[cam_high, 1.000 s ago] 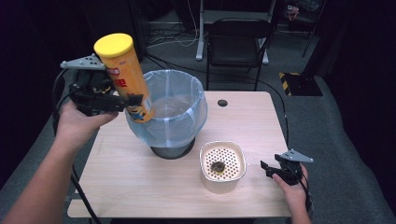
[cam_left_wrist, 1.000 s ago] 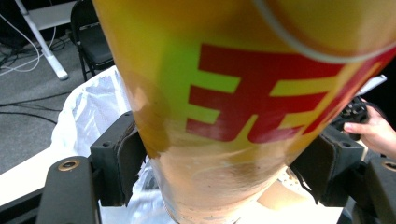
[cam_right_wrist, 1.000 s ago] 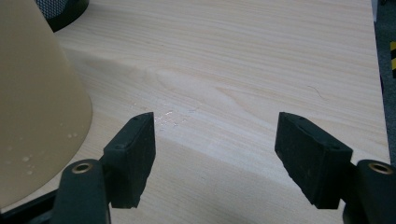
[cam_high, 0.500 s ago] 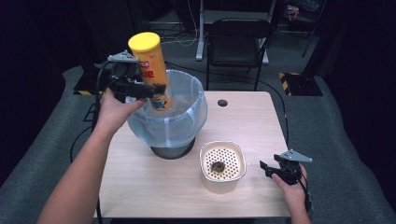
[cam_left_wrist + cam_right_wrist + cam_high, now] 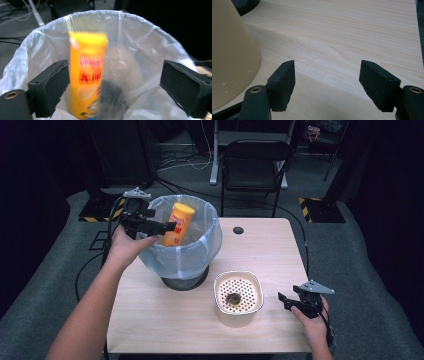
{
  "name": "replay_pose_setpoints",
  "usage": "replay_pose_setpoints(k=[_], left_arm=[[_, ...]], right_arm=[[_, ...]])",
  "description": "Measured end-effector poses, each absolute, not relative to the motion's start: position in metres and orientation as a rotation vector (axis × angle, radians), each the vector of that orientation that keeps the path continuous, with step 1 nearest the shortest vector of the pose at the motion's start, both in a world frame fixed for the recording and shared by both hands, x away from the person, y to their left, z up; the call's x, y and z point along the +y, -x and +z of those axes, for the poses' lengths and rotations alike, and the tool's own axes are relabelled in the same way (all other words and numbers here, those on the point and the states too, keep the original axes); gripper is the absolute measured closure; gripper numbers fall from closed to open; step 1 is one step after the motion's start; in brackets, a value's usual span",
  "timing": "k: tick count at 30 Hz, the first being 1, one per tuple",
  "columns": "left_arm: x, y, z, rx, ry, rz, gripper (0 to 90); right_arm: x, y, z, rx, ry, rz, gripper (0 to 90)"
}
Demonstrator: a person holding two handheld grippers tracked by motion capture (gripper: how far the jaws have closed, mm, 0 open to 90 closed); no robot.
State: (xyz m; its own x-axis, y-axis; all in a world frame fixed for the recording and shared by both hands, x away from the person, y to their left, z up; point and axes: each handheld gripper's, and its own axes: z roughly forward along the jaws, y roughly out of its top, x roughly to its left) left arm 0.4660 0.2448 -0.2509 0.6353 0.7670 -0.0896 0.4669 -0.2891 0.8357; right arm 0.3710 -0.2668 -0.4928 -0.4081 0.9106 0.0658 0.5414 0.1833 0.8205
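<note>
A yellow chip can (image 5: 176, 225) stands tilted inside the bin's white liner (image 5: 186, 256), its lid just above the rim. In the left gripper view the can (image 5: 86, 75) is blurred and sits between the wide-apart jaws, close to the left one. My left gripper (image 5: 162, 224) hovers open at the bin's left rim; in its own view the left gripper (image 5: 115, 68) looks down into the bag. My right gripper (image 5: 287, 301) rests open at the table's right front, holding nothing; the right gripper (image 5: 327, 72) sits just above bare wood.
A cream perforated bowl (image 5: 220, 285) with a small dark lump (image 5: 233, 298) stands front centre, left of the right gripper; its wall (image 5: 232, 57) has droplets on it. The bin's black base (image 5: 184, 284) sits on the wooden table (image 5: 270, 250). A black chair (image 5: 255, 160) stands behind.
The left hand carried the can from the table's left side to above the bin and lowered it. Its jaws have opened and the can is dropping into the liner. The right hand stayed still.
</note>
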Motion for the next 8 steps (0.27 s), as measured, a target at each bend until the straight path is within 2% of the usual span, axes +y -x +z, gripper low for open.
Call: replay_pose_setpoints(k=[8], left_arm=[[0.275,-0.43,-0.249,0.939,-1.909,0.417,13.0]], right_arm=[[-0.267,-0.37,-0.492,2.025,-1.349,1.108,28.7]])
